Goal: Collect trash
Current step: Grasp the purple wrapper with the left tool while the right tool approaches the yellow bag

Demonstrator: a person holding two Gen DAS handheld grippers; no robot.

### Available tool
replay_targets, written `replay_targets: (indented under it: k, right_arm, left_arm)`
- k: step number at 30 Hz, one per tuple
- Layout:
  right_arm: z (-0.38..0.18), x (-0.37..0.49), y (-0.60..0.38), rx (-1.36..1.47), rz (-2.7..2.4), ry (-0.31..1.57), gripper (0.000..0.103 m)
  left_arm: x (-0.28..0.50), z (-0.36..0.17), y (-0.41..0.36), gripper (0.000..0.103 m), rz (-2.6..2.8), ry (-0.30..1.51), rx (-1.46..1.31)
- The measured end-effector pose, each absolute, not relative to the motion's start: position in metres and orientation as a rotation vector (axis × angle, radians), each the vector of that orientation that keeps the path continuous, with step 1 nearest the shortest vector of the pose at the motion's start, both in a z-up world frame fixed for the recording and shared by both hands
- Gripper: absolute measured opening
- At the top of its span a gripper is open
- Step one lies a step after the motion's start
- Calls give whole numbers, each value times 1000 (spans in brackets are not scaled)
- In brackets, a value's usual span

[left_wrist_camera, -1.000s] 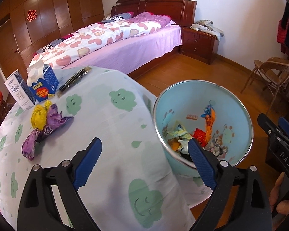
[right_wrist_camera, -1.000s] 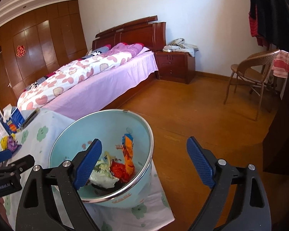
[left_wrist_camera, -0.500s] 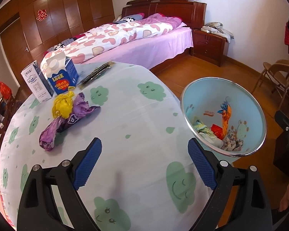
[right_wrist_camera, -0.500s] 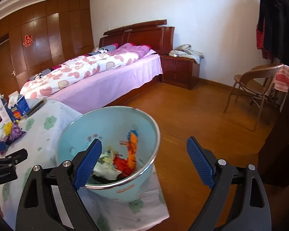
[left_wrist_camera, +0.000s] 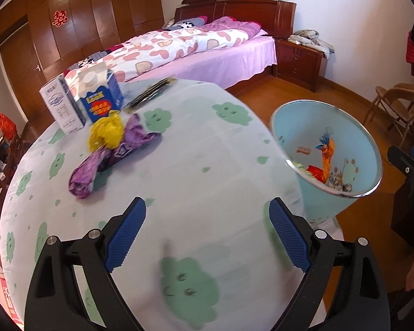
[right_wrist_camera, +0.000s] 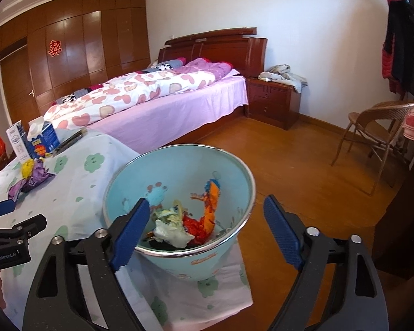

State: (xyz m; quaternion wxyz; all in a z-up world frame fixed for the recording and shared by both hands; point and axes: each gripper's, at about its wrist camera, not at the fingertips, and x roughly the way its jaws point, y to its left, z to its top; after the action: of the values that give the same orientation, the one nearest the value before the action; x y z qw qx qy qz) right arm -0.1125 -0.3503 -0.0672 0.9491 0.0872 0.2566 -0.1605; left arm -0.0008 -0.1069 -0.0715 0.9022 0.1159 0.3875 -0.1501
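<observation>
Evidently the left gripper (left_wrist_camera: 207,237) is hovering above the near part of the table (left_wrist_camera: 207,151), its jaws spread wide and holding nothing, facing the trash that is lying farther off to the left: a crumpled yellow wrapper (left_wrist_camera: 106,135) resting on a purple wrapper (left_wrist_camera: 110,157), just in front of two cartons (left_wrist_camera: 82,99). The right gripper (right_wrist_camera: 204,231) is likewise gaping and empty, poised over the pale blue bin (right_wrist_camera: 179,201), which is standing just beside the table's right edge, probably so that scraps can be dropped straight in. Several wrappers are already lying in the bin's bottom. Judging by this, the left claw is lining up for the yellow and purple pieces.
</observation>
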Motion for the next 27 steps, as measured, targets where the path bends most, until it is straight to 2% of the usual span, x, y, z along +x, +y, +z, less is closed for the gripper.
replay_targets:
  k: [8,27]
  right_arm:
    - [-63,-104,-325,157,-247,544,68]
    - [-55,-67,-235,98,-78,565,66]
  left_arm:
    - [11,-75,-61,89,-232,818,200]
    - [31,-84,20,88,-116,857,106]
